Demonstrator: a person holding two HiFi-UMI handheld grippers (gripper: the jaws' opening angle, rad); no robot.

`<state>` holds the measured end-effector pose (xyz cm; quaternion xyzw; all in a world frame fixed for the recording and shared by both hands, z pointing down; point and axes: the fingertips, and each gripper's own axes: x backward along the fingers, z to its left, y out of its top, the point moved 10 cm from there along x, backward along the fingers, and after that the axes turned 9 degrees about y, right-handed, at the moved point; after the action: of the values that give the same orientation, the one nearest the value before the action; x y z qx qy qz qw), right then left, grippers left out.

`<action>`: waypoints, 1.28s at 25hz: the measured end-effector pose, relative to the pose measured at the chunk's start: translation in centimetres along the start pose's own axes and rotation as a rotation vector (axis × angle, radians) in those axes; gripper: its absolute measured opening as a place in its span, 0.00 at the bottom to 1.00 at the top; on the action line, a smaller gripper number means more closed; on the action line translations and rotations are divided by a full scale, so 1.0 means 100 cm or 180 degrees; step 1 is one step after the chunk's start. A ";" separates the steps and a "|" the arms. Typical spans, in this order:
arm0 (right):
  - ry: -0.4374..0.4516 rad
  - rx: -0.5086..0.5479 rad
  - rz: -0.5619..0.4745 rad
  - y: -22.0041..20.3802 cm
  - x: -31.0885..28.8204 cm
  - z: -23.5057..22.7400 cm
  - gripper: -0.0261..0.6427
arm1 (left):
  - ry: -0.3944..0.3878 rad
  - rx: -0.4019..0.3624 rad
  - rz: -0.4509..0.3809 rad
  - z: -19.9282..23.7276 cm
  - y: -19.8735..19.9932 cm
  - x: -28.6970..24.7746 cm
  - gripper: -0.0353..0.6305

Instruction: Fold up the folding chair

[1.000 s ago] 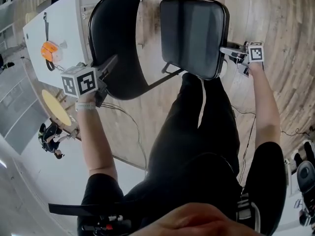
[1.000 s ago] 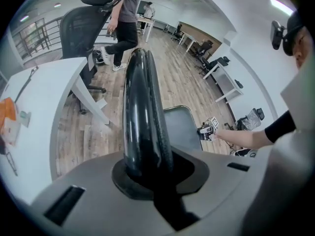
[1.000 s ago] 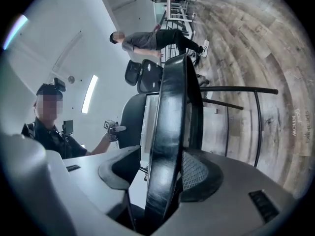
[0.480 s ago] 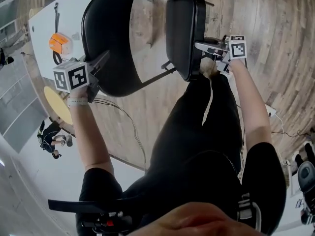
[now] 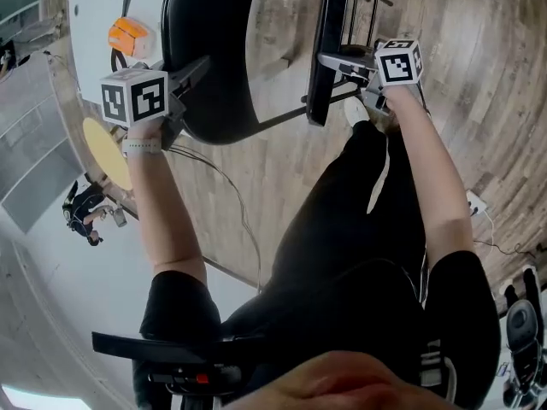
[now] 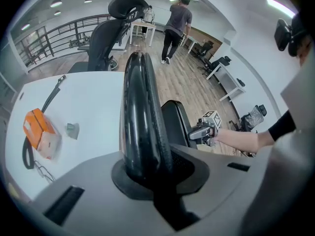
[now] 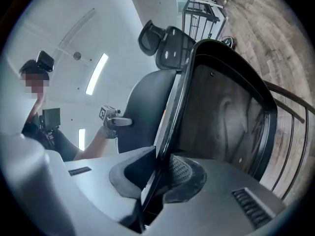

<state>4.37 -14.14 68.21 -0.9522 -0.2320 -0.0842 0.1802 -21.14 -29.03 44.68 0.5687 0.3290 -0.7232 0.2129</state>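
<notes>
On the wooden floor (image 5: pixel 282 173), just in front of our black-trousered legs (image 5: pixel 359 220), stands the folding chair (image 5: pixel 224 101), close beside the near edge of a white table (image 5: pixel 92 11). We hold it from both sides.

Our left gripper (image 5: pixel 199 64) points steeply down and is clamped over the top rim of the backrest (image 6: pixel 140 117). Its own view shows the glossy black curve running straight up out of the narrow gap between the jaws, with both pads against it.

Our right gripper (image 5: pixel 329 59) lies about level and grips the front edge of the seat (image 7: pixel 221 112). Its jaws have just been closing, and the thin rim of the seat sits pinched between them, the pale underside panel facing that camera.

From the head view we see the seat tipped up almost on edge, roughly parallel to the backrest, with a strip of floor showing between the two.

On the table, near its corner, lies an orange object (image 6: pixel 39 132) with a dark cord beside it. Farther off we see an office chair (image 6: pixel 106 38) and a person (image 6: pixel 176 21) on the floor beyond.
</notes>
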 end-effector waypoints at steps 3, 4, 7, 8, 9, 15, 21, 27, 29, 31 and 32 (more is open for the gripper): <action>-0.0070 -0.0052 0.0033 0.007 -0.033 -0.006 0.11 | 0.0019 0.0019 0.0005 0.016 -0.001 0.004 0.13; -0.0086 -0.0100 0.0020 0.007 -0.043 -0.009 0.11 | 0.0025 0.0022 0.0002 0.020 -0.003 0.006 0.13; -0.0149 -0.0190 -0.0021 0.008 -0.066 -0.015 0.11 | 0.0042 0.0017 -0.0008 0.030 -0.005 0.008 0.13; -0.0170 -0.0211 -0.0040 0.009 -0.072 -0.017 0.11 | 0.0047 0.0013 -0.0008 0.033 -0.005 0.008 0.13; -0.0194 -0.0235 -0.0058 0.009 -0.079 -0.019 0.11 | 0.0053 0.0009 -0.0007 0.035 -0.005 0.008 0.13; -0.0292 -0.0316 -0.0068 0.013 -0.121 -0.032 0.11 | 0.0130 -0.0008 0.0007 0.043 -0.006 0.014 0.13; -0.0372 -0.0385 -0.0143 0.013 -0.149 -0.041 0.11 | 0.0166 -0.0024 0.0007 0.049 -0.007 0.017 0.13; -0.0445 -0.0420 -0.0186 0.014 -0.164 -0.045 0.11 | 0.0168 -0.0012 0.0003 0.060 -0.009 0.017 0.13; -0.0450 -0.0421 -0.0181 0.014 -0.166 -0.047 0.11 | 0.0160 -0.0012 0.0007 0.064 -0.009 0.016 0.13; -0.0462 -0.0400 -0.0175 0.015 -0.168 -0.048 0.11 | 0.0159 -0.0010 0.0001 0.067 -0.009 0.016 0.14; -0.0467 -0.0395 -0.0179 0.015 -0.169 -0.048 0.11 | 0.0153 -0.0010 -0.0003 0.067 -0.009 0.017 0.14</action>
<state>-10.14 -24.17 68.00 -0.9582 -0.2655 -0.0334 0.1010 -26.79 -33.13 44.20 0.5854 0.3354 -0.7089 0.2055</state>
